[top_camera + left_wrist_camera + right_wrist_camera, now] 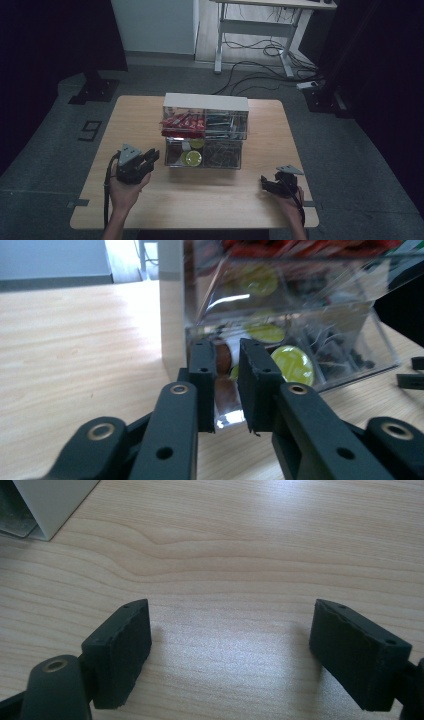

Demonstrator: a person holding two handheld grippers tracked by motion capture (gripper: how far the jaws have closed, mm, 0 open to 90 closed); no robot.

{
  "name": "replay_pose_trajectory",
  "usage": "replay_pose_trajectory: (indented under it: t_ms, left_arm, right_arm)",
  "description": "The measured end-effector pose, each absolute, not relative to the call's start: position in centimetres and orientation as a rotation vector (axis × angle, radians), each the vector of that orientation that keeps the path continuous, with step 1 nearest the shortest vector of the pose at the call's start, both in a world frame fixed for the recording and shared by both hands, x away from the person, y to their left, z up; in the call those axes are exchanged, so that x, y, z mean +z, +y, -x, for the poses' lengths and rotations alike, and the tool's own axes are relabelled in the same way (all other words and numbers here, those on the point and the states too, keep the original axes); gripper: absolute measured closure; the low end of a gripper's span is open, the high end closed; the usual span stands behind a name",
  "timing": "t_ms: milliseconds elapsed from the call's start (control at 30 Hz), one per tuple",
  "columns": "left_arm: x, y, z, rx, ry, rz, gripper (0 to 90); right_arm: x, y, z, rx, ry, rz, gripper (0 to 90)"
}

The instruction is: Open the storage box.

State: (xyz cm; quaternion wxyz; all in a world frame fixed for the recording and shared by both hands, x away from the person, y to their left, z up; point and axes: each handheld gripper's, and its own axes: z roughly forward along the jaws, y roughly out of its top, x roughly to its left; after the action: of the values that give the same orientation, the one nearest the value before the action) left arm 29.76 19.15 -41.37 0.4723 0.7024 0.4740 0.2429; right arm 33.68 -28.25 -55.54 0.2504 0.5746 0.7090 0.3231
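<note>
- Your left gripper [152, 156] is at the front left corner of the lower left drawer [175, 155] of the clear drawer cabinet [205, 101], which stands at the middle of the table [210, 200].
- In the left gripper view, that gripper [227, 347] has its jaws nearly together, with a narrow gap between them. A clear tab [227, 415] on the drawer's front sits in the gap, with something brown just behind it. I cannot tell whether the pads actually bite on the tab or only flank it.
- The step in hand looks like taking hold of that drawer by its front, to pull it out or push it in (it seems to stand a little proud of the drawer beside it).
- The next move calls for a firm pinch first, then a straight, level slide along the drawer's own line. A skewed pull could jam it or drag the whole cabinet.
- Inside the drawer lie yellow-green discs [192, 158], loose enough to shift if you jerk it.
- Your right gripper [265, 182] is well apart from the cabinet, low over bare table. Its jaws [230, 645] stand wide with nothing between them, so it is free to steady the cabinet.
</note>
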Motion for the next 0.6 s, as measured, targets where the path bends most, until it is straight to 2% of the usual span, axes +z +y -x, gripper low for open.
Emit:
replay_pose_trajectory:
  t_ms: [200, 600]
  left_arm:
    - [-40.0, 18.6, -29.6, 0.574, 1.117, -1.716, 86.3]
    - [-38.5, 17.9, -29.8, 0.552, 1.081, -1.71, 89.8]
  right_arm:
    - [-55.5, -28.3, -33.7, 0.88, 1.929, -1.566, 17.2]
    - [-55.5, -28.3, -33.7, 0.879, 1.926, -1.569, 17.5]
